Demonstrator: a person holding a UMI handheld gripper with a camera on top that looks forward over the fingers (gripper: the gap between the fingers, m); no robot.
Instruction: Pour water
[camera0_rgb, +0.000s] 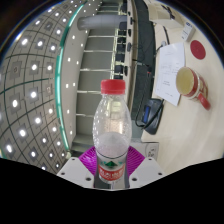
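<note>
A: Nearest: tool (108, 172), purple pads closed on both sides of the plastic water bottle (110, 128), gripped low, at the green label.

B: Bottle condition?

A: Held up clear of the desk (170, 60), clear body, red cap (113, 88) apparently in place. View strongly rolled, so bottle tilt not judged.

B: Farther out?

A: Beyond the bottle, a red mug (192, 86) on the desk beside white papers (170, 55); farthest, a ceiling with rows of small lights.

B: Step in hand?

A: Probably carry toward the mug, pour not begun. Next move likely calls for mouth above the mug's rim, then gradual tipping; cap, if closed, a blocker.
</note>
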